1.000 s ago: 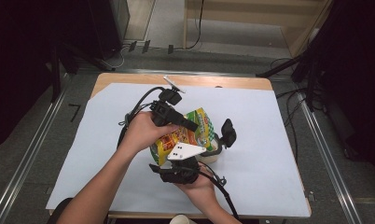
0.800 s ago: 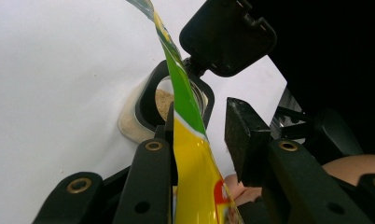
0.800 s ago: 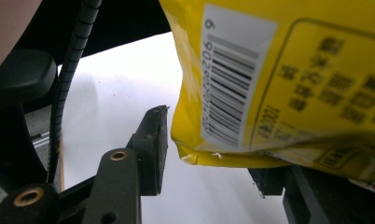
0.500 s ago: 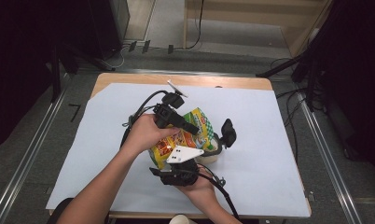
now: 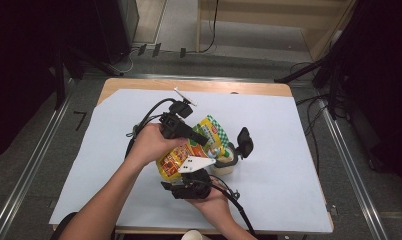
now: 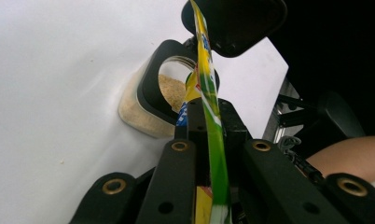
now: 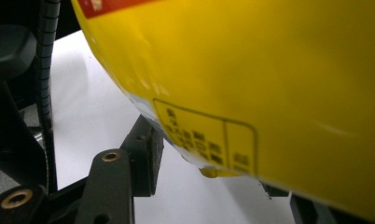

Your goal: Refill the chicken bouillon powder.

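Behind pouch (image 7: 251,84) | right hand-held gripper (image 7: 223,186) far jaw hidden | grip unclear

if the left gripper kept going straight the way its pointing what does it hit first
Probably the jar of tan crumbs, held by the right gripper. The left gripper, shut on the yellow-green packet, points toward its mouth, though depth is hard to judge.

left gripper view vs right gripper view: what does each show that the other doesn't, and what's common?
Left gripper view: the left gripper is clamped on the pouch's thin edge, with a jar of tan granules beyond, held between the other gripper's jaws. Right gripper view: the pouch's broad yellow face with a printed box, and the right gripper's jaws apart. Both: the yellow pouch and the white table cover.
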`<state>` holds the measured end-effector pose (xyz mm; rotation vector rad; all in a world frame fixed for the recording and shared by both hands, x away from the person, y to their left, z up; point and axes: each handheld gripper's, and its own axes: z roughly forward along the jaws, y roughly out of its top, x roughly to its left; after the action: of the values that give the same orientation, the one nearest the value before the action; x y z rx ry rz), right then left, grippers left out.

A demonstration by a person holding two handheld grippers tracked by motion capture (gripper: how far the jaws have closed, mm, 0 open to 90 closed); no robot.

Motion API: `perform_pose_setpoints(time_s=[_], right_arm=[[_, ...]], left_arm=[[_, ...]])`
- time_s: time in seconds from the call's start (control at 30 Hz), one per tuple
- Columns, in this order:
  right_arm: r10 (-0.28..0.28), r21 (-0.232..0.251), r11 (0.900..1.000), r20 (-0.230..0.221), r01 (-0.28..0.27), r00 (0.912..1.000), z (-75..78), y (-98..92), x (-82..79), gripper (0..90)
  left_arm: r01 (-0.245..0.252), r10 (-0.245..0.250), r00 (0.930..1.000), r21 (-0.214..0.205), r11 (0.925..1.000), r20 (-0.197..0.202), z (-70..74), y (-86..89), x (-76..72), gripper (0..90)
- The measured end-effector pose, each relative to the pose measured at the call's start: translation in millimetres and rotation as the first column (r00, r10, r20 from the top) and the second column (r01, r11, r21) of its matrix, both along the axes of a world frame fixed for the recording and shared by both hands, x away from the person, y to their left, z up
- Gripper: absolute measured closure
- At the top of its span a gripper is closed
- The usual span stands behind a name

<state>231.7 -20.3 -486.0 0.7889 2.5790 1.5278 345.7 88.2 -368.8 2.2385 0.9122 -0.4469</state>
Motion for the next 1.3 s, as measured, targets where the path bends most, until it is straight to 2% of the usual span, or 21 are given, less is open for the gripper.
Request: perform_pose_setpoints(time_s=[0.13, 0.23, 0.4, 0.63, 0.77, 0.9, 1.0, 1.1, 1.3], right_arm=[[0.000, -0.008, 1.0000, 0.013, 0.000, 0.9999, -1.1, 2.2, -0.9, 48.7], [0.003, 0.004, 1.0000, 0.001, -0.003, 1.0000, -0.9, 1.7, 0.4, 47.4], [-0.003, 0.013, 0.9999, -0.016, 0.004, 0.9999, 0.3, 1.2, 2.9, 42.5], [-0.019, 0.003, 0.9998, -0.012, 0.019, 0.9997, 0.3, -0.2, 5.0, 42.4], [-0.023, 0.014, 0.9996, -0.019, 0.023, 0.9996, 0.8, -2.6, 7.3, 41.6], [-0.033, 0.015, 0.9993, -0.009, 0.033, 0.9994, 2.2, -4.7, 8.5, 41.2], [-0.039, 0.013, 0.9992, -0.001, 0.039, 0.9993, 2.4, -5.3, 9.0, 40.9], [-0.037, 0.018, 0.9992, -0.007, 0.037, 0.9993, 2.2, -6.6, 10.6, 40.5], [-0.061, 0.026, 0.9978, -0.015, 0.061, 0.9980, 3.9, -11.6, 14.6, 39.3]], left_arm=[[0.010, -0.009, 0.9999, -0.006, 0.9999, 0.008, 2.2, 5.7, -1.8, 88.7], [0.019, -0.019, 0.9998, -0.017, 0.9997, 0.011, 4.4, 11.1, -2.4, 89.3], [0.045, -0.043, 0.9982, -0.063, 0.9970, 0.041, 7.5, 20.0, -3.1, 90.0], [0.058, -0.055, 0.9976, -0.096, 0.9937, 0.042, 9.7, 30.9, -4.7, 90.0], [0.078, -0.068, 0.9943, -0.122, 0.9894, 0.082, 12.6, 34.6, -5.0, 90.0], [0.088, -0.076, 0.9931, -0.145, 0.9854, 0.089, 15.1, 39.5, -5.0, 90.0], [0.086, -0.075, 0.9943, -0.153, 0.9845, 0.077, 16.1, 43.5, -4.1, 90.0], [0.068, -0.055, 0.9940, -0.143, 0.9874, 0.095, 17.2, 46.9, -4.8, 90.0], [0.057, -0.041, 0.9938, -0.160, 0.9855, 0.104, 17.8, 56.8, -3.5, 90.0]])
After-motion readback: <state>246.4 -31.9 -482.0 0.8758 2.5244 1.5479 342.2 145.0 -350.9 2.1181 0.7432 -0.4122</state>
